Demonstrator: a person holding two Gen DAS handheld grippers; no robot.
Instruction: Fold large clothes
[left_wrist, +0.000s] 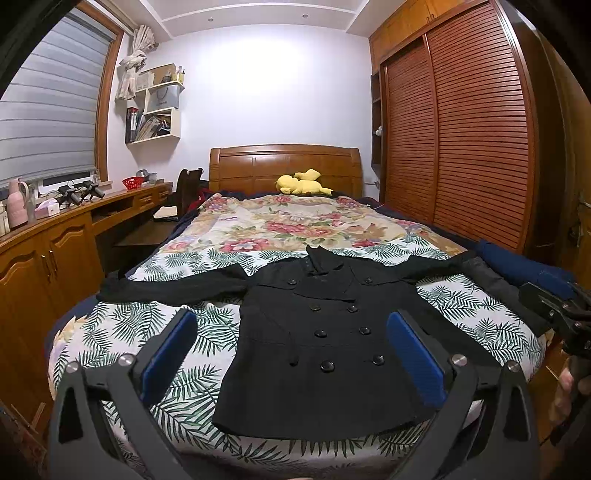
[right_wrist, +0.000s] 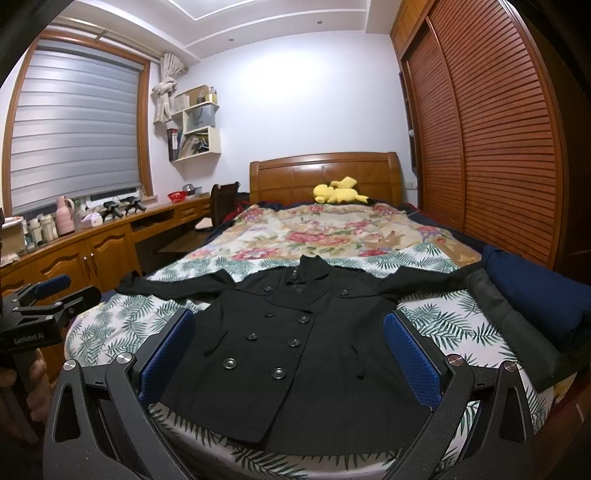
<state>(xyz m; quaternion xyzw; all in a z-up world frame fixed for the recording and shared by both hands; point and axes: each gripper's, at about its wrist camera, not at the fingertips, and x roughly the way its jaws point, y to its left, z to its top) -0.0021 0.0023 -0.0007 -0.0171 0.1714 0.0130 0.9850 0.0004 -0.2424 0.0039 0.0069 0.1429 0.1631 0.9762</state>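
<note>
A black double-breasted coat (left_wrist: 325, 343) lies flat and face up on the bed (left_wrist: 122, 332), collar toward the headboard, both sleeves spread out sideways. The right wrist view shows the same coat (right_wrist: 295, 350) from slightly further right. My left gripper (left_wrist: 291, 347) hovers open above the coat's hem near the foot of the bed, its blue pads (left_wrist: 170, 354) wide apart and holding nothing. My right gripper (right_wrist: 288, 347) is open too, over the hem, with nothing between its blue pads (right_wrist: 410, 358). Each gripper shows at the edge of the other's view, held by a hand.
The bed has a leaf-print sheet and a floral blanket (left_wrist: 280, 221). A yellow plush toy (left_wrist: 301, 182) lies by the headboard. A folded dark blue cloth (right_wrist: 535, 295) sits at the bed's right edge. A wooden desk (left_wrist: 74, 221) runs along the left, a slatted wardrobe (left_wrist: 461, 129) along the right.
</note>
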